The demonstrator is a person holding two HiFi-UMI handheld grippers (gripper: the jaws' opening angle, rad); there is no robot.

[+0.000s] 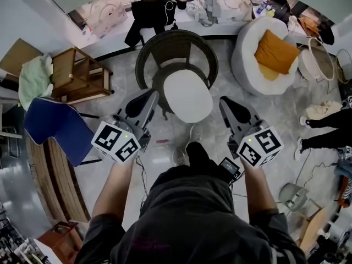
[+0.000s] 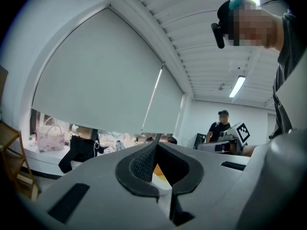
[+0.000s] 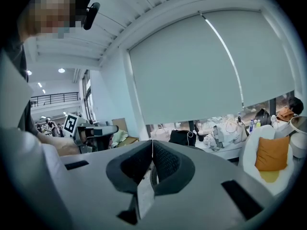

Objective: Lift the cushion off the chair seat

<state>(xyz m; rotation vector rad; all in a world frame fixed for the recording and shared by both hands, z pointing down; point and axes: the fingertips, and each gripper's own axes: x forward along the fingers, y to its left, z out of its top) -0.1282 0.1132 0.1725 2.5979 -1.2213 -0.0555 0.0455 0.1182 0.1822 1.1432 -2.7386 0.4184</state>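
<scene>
bearing markers (image 1: 114,142), closed left tool (image 1: 153,95) and right tool (image 1: 224,100) flank the cushion (image 1: 188,95).

No legible text, numbers or brands; only patterned square markers (image 1: 115,142) on left gripper (image 1: 150,96) and right gripper (image 1: 225,101).

Head view steeply down over wicker chair (image 1: 147,55), both gripper views roughly level, facing shared window ledge (image 3: 223,150).

Dark grey short-sleeved shirt (image 1: 192,219); trousers (image 1: 197,157) seemingly black. Left hand-held gripper (image 1: 150,96), right hand-held gripper (image 1: 224,102): grey, checker-marked cubes (image 1: 115,142).
</scene>
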